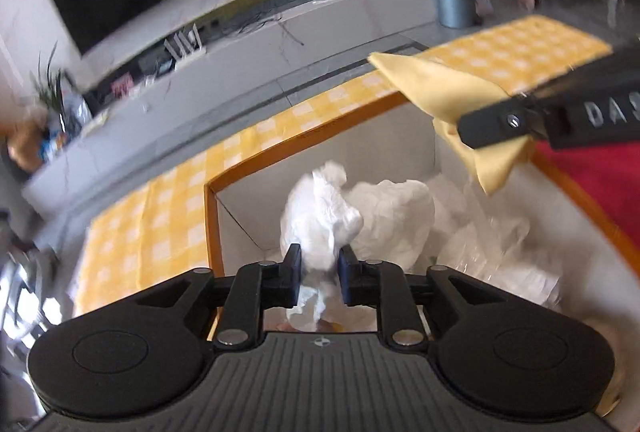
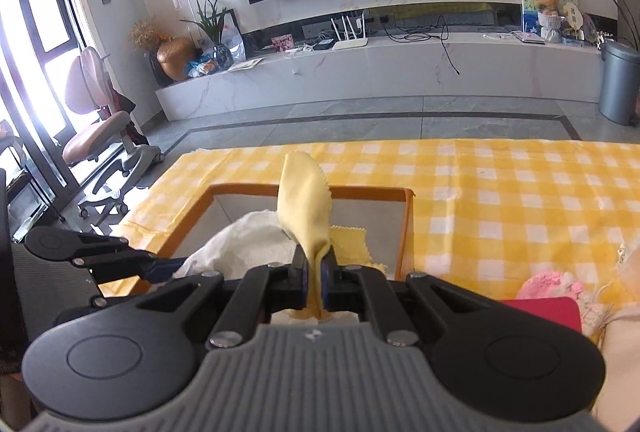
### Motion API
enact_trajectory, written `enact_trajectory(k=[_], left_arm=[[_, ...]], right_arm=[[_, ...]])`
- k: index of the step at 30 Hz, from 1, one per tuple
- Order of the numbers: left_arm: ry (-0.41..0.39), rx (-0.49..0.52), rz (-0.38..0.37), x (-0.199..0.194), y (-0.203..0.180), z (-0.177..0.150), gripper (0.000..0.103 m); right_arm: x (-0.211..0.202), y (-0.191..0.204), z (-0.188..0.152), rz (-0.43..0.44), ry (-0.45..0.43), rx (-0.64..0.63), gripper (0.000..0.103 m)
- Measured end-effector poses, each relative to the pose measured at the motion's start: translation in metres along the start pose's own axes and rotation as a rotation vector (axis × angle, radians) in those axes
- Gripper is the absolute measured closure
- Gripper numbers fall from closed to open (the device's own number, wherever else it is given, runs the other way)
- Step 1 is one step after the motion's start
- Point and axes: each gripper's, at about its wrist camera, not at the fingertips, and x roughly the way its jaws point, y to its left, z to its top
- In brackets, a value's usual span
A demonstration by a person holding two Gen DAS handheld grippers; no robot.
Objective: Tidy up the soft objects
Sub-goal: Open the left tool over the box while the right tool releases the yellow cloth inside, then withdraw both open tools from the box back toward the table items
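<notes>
An orange-rimmed box (image 1: 212,224) with white walls stands on the yellow checked tablecloth (image 2: 500,199). My left gripper (image 1: 319,264) hangs over it, its jaws a little apart, and a crumpled white tissue (image 1: 320,207) stands in the gap, seemingly loose. More white crumpled material and clear plastic (image 1: 492,244) lie in the box. My right gripper (image 2: 316,268) is shut on a pale yellow cloth (image 2: 302,199) that sticks up above the box (image 2: 404,232). In the left wrist view that cloth (image 1: 444,87) hangs from the right gripper (image 1: 466,129) over the box's far right corner.
Another yellow cloth (image 2: 352,248) lies inside the box. A red item (image 2: 548,308) and a pink fluffy thing (image 2: 548,284) sit right of the box. Beyond the table's far edge are grey floor, a TV bench, a grey bin (image 2: 620,83) and an office chair (image 2: 100,135).
</notes>
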Motion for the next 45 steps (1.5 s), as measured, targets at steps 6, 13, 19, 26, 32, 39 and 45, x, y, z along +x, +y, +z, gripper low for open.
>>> enact_trajectory(k=[6,13,19,26,32,39,45], left_arm=[[-0.024,0.134,0.096,-0.025,-0.025,-0.003,0.017],[-0.039,-0.012,0.149,-0.053,-0.004,0.002,0.016],[-0.016,-0.245,0.153,-0.045,0.047,0.008,0.016],[0.007,-0.473,0.086,-0.049,0.086,0.001,0.018],[-0.049,-0.541,0.099,-0.064,0.099,0.004,0.018],[-0.114,-0.583,0.084,-0.088,0.102,0.014,0.018],[-0.180,-0.575,0.037,-0.110,0.095,0.019,0.018]], right_arm=[[0.005,-0.005,-0.009,-0.021,0.021,0.021,0.099],[0.005,0.003,-0.009,-0.069,0.000,-0.018,0.099],[0.010,-0.001,-0.007,-0.136,-0.005,-0.070,0.099],[0.022,0.004,-0.012,-0.147,0.009,-0.084,0.073],[0.017,0.006,-0.008,-0.127,-0.018,-0.082,0.058],[-0.012,0.006,-0.001,-0.137,-0.092,-0.067,0.044],[-0.047,0.005,0.005,-0.163,-0.142,-0.063,0.035]])
